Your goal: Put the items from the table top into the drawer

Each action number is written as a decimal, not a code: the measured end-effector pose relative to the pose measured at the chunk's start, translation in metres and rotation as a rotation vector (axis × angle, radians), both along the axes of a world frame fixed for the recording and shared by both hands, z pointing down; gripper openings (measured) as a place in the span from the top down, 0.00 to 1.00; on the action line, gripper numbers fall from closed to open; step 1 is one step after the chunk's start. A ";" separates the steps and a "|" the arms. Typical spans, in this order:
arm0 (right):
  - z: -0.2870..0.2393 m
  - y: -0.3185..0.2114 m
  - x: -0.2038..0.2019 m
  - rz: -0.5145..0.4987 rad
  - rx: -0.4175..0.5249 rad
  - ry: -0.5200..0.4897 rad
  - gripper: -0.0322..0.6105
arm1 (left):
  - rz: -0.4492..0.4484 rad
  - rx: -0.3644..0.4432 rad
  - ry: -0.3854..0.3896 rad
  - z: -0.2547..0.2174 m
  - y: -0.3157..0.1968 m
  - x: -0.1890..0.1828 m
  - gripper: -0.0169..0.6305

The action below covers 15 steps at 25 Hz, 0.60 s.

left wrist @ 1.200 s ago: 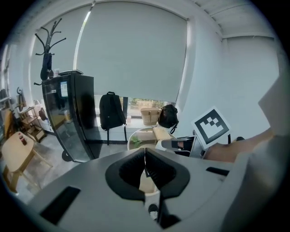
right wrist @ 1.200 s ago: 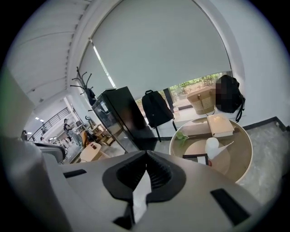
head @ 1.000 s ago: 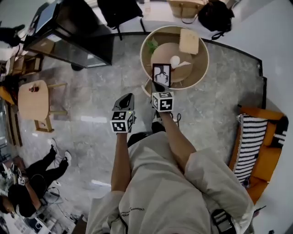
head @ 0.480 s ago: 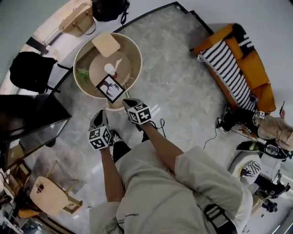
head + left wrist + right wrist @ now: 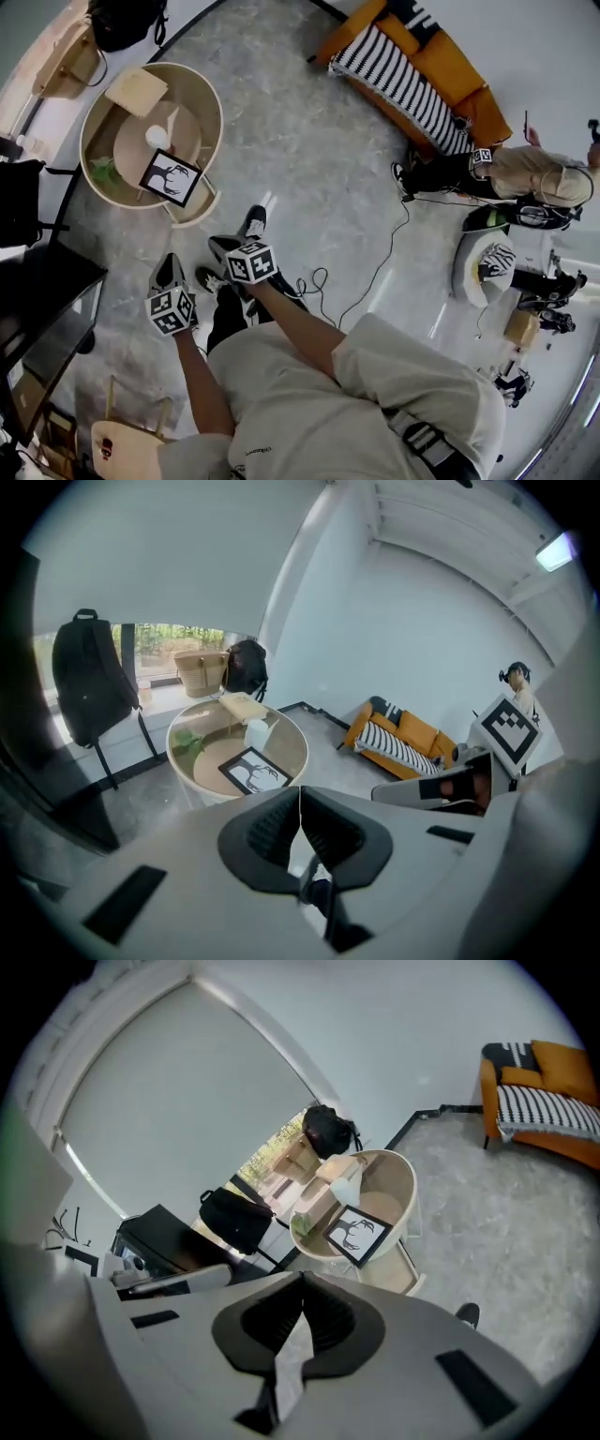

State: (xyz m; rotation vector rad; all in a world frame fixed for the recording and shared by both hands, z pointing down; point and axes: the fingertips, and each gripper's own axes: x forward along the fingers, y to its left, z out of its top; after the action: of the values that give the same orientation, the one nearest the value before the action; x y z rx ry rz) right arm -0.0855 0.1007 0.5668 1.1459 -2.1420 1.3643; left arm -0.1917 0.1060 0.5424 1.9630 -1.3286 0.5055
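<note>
Marble floor fills the frame; upper left, a picture sits on the table: probably light, stiff, fragile; grip its edge. My left gripper and right gripper are closed, empty.

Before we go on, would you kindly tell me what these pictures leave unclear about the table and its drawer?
- Drawer: right gripper view, too small to tell its contents; left gripper view, covered by the left tongs.
- White item on the table: every view, too small to name.
- Green item: head view, small and blurred.
</note>
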 end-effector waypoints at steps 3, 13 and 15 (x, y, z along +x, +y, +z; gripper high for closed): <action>0.025 0.008 0.005 0.063 -0.023 -0.041 0.90 | 0.069 -0.023 -0.046 0.024 0.005 0.006 0.94; 0.107 -0.045 0.083 0.234 -0.025 -0.280 0.90 | 0.249 -0.032 -0.033 0.129 -0.031 0.075 0.94; 0.133 -0.063 0.096 0.241 -0.017 -0.245 0.90 | 0.260 -0.011 -0.033 0.154 -0.045 0.083 0.94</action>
State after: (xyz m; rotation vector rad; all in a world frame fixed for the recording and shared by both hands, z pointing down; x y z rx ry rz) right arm 0.0102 0.0380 0.6998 1.3254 -2.2063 1.7028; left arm -0.1082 0.0612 0.6962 2.1389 -1.0916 0.6690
